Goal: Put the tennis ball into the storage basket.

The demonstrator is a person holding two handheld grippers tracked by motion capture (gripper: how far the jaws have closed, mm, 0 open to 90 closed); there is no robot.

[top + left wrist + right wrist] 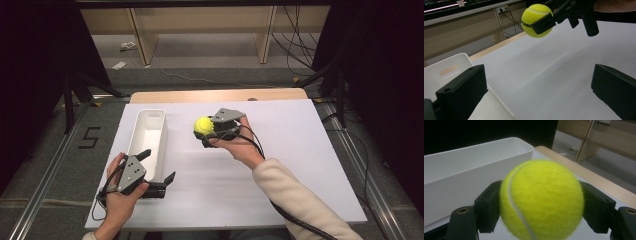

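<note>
Your right gripper (206, 131) pinches the tennis ball (203, 125) in its jaws above the counter (300, 165), just right of the white bin (150, 135), while the left gripper (156, 172) sits spread near it; ease off early and the ball could bounce past the rim.

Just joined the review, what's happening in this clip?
A person works with two hand-held grippers at a white-topped table. The right gripper is shut on a yellow tennis ball, held clear of the table beside a long white bin. The left gripper is open, holding nothing, at the bin's near end, one jaw over its rim. The ball is not yet in the bin.
</note>
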